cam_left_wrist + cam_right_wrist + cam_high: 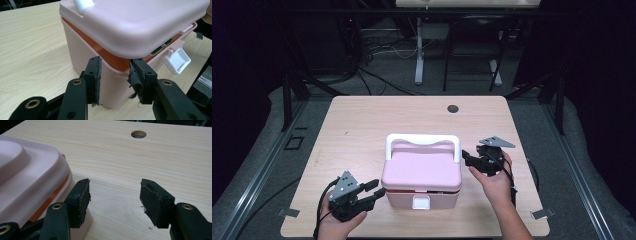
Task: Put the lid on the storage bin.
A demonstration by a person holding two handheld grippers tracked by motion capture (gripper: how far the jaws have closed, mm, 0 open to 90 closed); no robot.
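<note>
- Two grippers flank one pink box [422, 176], which sits near the front centre of the table [362, 120]; its long axis runs left to right.
- Left gripper [374, 190]: jaws spread, holding nothing, aimed at the front-left corner just under the raised lid [140, 22]. This gripper is nearer.
- Right gripper [468, 158]: jaws released and empty, beside the right wall near the white handle [423, 141].
- Front latch [176, 60] hangs unfastened; the lid sits ajar, so the left jaws could likely lift its edge.

Pale wood table [362, 125] on grey floor [262, 165]; dark room, cables [377, 50] behind
</note>
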